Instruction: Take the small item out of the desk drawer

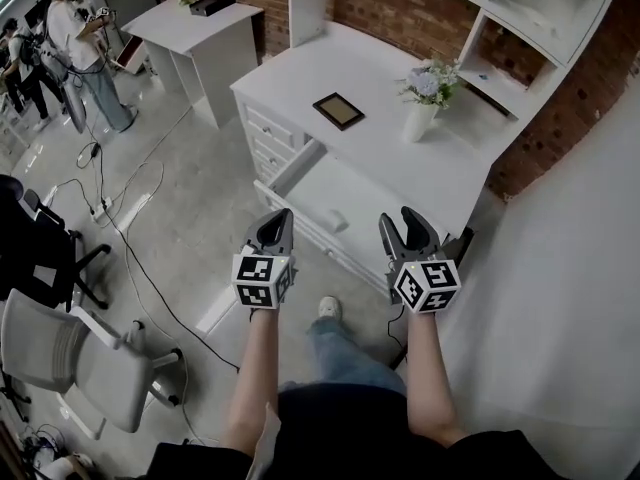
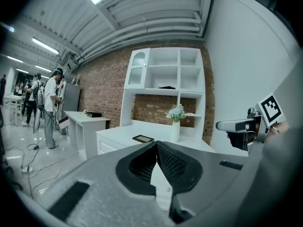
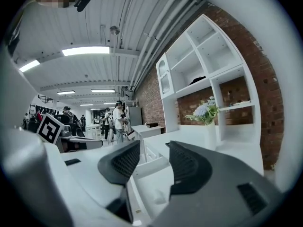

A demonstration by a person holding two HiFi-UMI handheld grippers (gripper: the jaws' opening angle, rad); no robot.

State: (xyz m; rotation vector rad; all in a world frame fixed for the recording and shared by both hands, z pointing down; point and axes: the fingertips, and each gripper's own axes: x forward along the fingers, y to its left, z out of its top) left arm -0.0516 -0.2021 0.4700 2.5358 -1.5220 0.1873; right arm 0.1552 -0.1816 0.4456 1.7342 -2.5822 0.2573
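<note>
The white desk [image 1: 380,78] has its wide middle drawer [image 1: 300,163] pulled out. A small pale item [image 1: 334,222] lies on the drawer's floor, and it shows faintly as the small item [image 3: 160,196] in the right gripper view. Both grippers hover side by side above the drawer's front edge. My left gripper [image 1: 273,226] is shut, its black pads [image 2: 165,160] meeting at the tips with nothing between them. My right gripper [image 1: 409,226] is open and empty, its pads [image 3: 187,167] standing apart over the drawer.
On the desk top sit a dark picture frame [image 1: 339,110] and a white vase of flowers [image 1: 424,98], with a shelf unit [image 1: 540,18] behind. A side table [image 1: 195,28], people, an office chair [image 1: 70,358] and floor cables lie to the left. A white wall [image 1: 570,298] stands to the right.
</note>
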